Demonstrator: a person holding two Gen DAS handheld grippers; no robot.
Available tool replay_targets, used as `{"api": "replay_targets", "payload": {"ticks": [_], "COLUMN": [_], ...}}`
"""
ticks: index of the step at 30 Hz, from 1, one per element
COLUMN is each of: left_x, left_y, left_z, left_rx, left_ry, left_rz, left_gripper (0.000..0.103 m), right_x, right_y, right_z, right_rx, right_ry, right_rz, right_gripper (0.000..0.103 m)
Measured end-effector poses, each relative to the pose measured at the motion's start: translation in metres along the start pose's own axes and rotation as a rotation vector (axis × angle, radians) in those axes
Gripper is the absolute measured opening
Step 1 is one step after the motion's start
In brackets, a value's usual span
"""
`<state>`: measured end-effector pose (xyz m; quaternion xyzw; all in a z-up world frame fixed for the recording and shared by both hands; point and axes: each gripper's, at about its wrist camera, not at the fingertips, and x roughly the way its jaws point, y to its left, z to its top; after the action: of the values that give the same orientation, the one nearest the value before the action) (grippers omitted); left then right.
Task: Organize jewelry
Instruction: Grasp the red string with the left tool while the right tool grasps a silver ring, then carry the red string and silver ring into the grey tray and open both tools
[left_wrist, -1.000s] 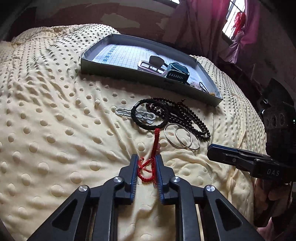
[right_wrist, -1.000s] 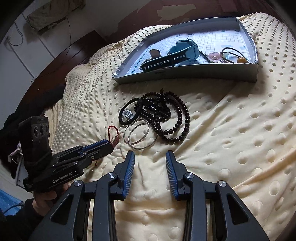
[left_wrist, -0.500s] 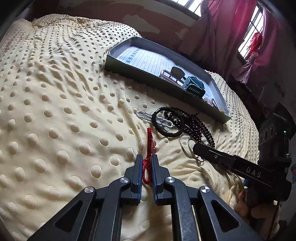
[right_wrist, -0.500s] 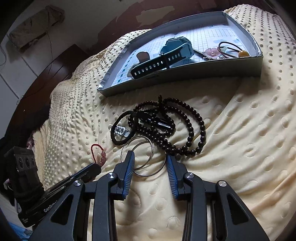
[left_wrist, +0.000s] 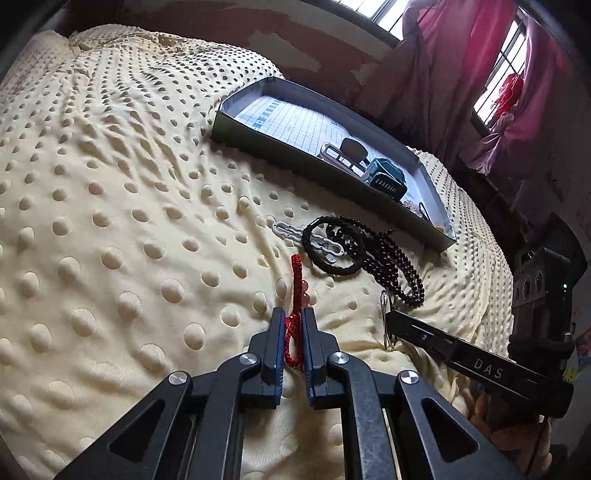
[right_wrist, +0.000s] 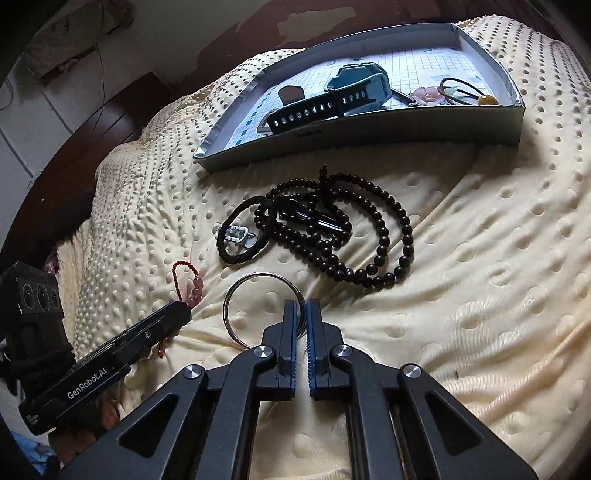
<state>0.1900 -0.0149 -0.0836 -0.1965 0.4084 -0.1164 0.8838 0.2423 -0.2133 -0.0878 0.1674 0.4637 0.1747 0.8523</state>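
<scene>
Both tools were mid-pickup: left tool (left_wrist: 294, 325) pinched the red bracelet (left_wrist: 295, 280), right tool (right_wrist: 302, 314) clamped the metal rings (right_wrist: 236, 317). Next, probably lift them into the tray (right_wrist: 369, 125).

Red cord (left_wrist: 294, 295), rings (right_wrist: 255, 306) pinched, prob. lifted

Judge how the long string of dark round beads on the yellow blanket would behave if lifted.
The dark bead string lies in loose overlapping loops, so probably floppy. It tangles over a black clip, which might snag. Round beads may slip between fingers.
</scene>
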Motion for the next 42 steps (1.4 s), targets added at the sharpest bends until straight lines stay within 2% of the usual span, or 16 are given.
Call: {"api": "replay_targets", "payload": {"ticks": [9,15,20,22,25,28,35,38,42], "left_x": [-0.008,-0.022,-0.031,-0.035,-0.034,-0.027,0.011,0.035,0.062], "left_y": [-0.004,-0.016,-0.026,-0.030,-0.045,-0.055,-0.061,-0.062,-0.060], "left_z": [-0.001,0.001,0.008,0.015,0.036,0.068,0.131,0.146,0.146], "left_rx": [0.024,0.078,0.102,0.100,0.138,0.138,0.082,0.083,0.084], "left_ry": [-0.041,-0.109,-0.163,-0.182,-0.229,-0.277,-0.262,-0.230,-0.173], "left_rz": [0.024,0.018,-0.048,-0.080,-0.055,-0.065,-0.090,-0.054,0.025], "left_gripper": [0.008,0.008,0.008,0.008,0.008,0.008,0.007,0.007,0.008], "right_x": [-0.019,-0.039,-0.060,-0.068,-0.078,-0.079,-0.070,-0.058,-0.038], "right_y": [0.000,-0.007,-0.023,-0.031,-0.045,-0.055,-0.069,-0.079,-0.089], "right_z": [-0.006,-0.003,0.006,0.011,0.023,0.044,0.085,0.094,0.098], "right_rx": [0.000,0.014,0.071,0.096,0.132,0.164,0.206,0.248,0.281], "right_ry": [-0.078,-0.145,-0.221,-0.262,-0.332,-0.371,-0.445,-0.442,-0.412], "right_rz": [-0.004,0.000,0.032,0.034,0.023,0.007,-0.013,-0.032,-0.032], "right_gripper": [0.003,0.003,0.003,0.003,0.003,0.003,0.003,0.003,0.003]}}
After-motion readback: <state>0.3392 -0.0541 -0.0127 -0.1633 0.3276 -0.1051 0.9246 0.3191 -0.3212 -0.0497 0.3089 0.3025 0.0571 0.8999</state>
